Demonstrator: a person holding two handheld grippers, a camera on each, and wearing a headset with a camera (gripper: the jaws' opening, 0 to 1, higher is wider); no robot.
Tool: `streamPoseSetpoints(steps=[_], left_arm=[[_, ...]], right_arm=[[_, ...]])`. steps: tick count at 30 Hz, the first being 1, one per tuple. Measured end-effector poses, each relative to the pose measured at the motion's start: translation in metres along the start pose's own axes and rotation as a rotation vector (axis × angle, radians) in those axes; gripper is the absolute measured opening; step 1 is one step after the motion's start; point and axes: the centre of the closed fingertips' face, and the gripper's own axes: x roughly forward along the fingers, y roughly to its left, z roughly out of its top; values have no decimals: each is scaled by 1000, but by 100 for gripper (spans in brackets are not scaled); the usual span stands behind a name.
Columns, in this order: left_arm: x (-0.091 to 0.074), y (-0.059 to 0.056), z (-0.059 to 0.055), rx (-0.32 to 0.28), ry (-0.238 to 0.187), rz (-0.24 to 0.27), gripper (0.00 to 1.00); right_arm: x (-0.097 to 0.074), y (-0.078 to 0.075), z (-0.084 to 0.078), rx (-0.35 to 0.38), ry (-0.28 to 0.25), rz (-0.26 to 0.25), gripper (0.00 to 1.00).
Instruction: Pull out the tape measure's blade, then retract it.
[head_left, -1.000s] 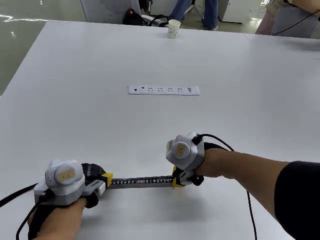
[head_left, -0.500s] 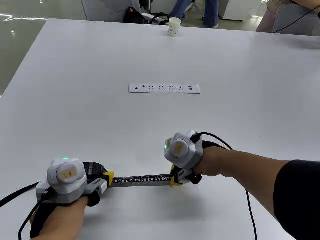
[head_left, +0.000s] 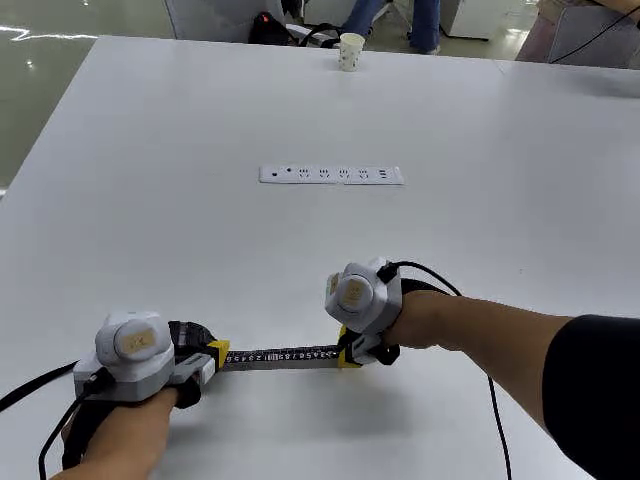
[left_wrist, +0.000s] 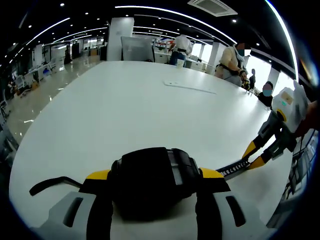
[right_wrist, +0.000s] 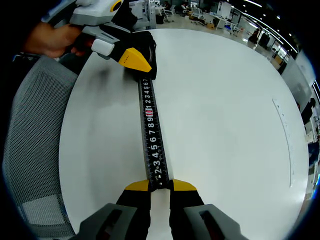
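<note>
White table (head_left: 300, 110) is taking up most of the head view, and the action is happening down near 6 o'clock. The left gripper (head_left: 200, 365) is sitting at about 7 o'clock, clamping the black tape measure case (head_left: 188, 338). The right gripper (head_left: 347, 356), at roughly 5 o'clock, is pinching the end of the blade (head_left: 280, 355). The blade is running flat between them just over the tabletop, so I'm guessing one side is anchoring and the other is doing the pulling. A power strip (head_left: 331, 175) is lying near the centre and a paper cup (head_left: 350, 52) is standing way off at 12 o'clock, both well apart from the work.

Left gripper view: the yellow-tipped jaws are squeezing the case (left_wrist: 150, 180) from both sides at 6 o'clock. The blade is heading out toward 3 o'clock, where the right gripper is holding its tip.

Right gripper view: the jaws are pinching the blade's tip at 6 o'clock, with the numbers running up to the case at 11 o'clock. Only a short length is showing, so this could be the pull or the retract; can't tell which.
</note>
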Motion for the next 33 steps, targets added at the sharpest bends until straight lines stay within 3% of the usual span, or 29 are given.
streamPoseSetpoints(steps=[33], left_arm=[[0,2,1,3,-2,-1,63]], right_arm=[[4,0,10,11,-1,1,10]])
